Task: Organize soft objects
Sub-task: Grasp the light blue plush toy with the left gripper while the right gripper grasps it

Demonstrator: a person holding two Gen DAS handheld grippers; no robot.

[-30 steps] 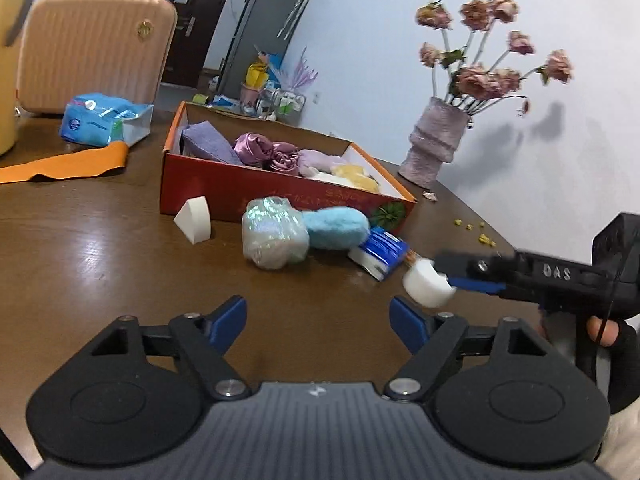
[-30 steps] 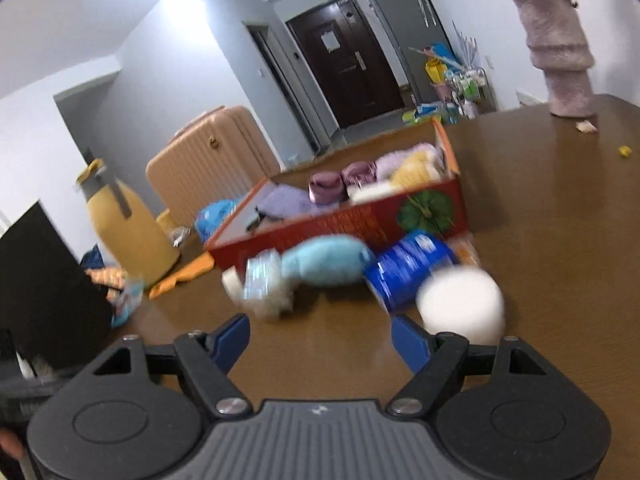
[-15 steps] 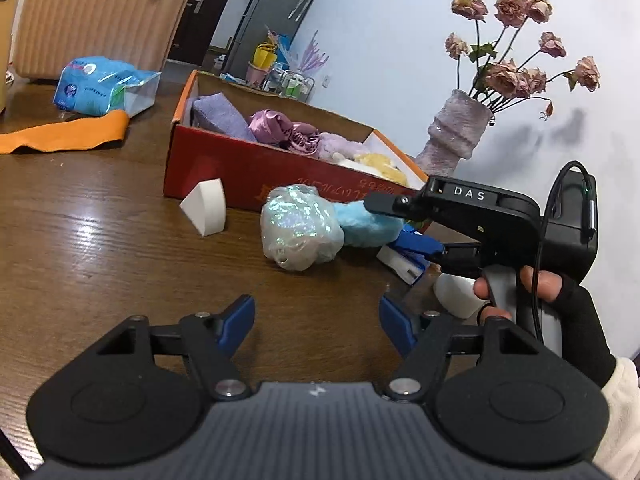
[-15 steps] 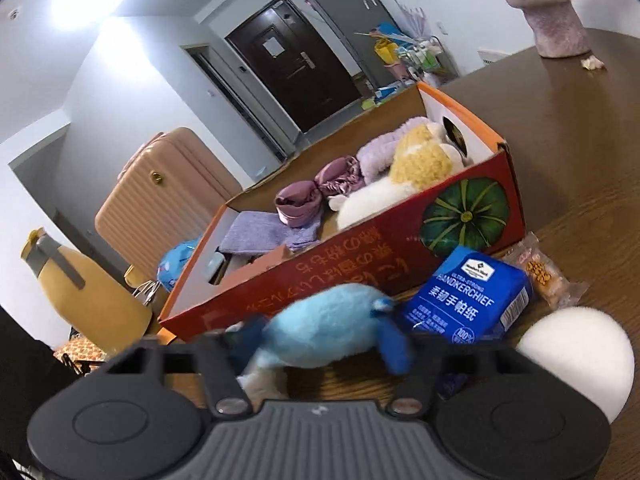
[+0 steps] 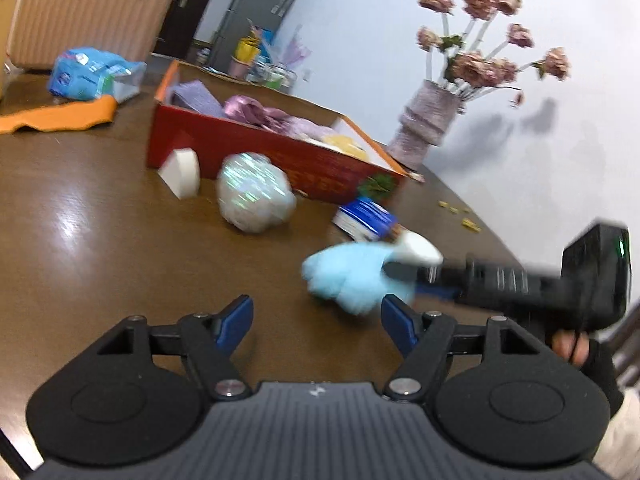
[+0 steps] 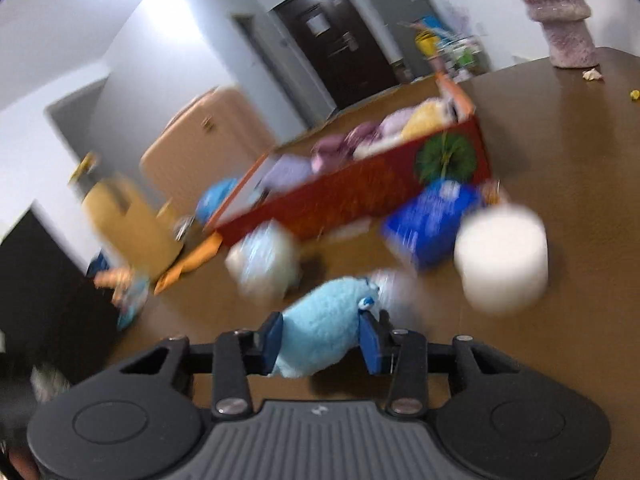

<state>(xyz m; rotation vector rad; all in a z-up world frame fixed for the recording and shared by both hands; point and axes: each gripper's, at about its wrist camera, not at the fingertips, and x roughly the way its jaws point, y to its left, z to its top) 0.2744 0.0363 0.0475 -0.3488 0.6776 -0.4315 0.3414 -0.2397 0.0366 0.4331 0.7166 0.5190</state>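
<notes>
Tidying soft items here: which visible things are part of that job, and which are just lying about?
Part of the job:
right claw, closed on the blue plush toy
red box
iridescent soft ball
white sponge wedge
round white puff

Lying about:
vase of flowers
suitcase
blue tissue pack

The light blue plush toy (image 6: pixel 324 328) is fluffy and is squeezed between two blue pads, lifted a little above the brown table. The iridescent white soft ball (image 5: pixel 254 196) lies on the table near the red cardboard box (image 5: pixel 256 148), which holds purple, pink and yellow soft things. A white round sponge (image 6: pixel 502 256) lies at right, and a white wedge sponge (image 5: pixel 182 172) stands at left beside the box.
</notes>
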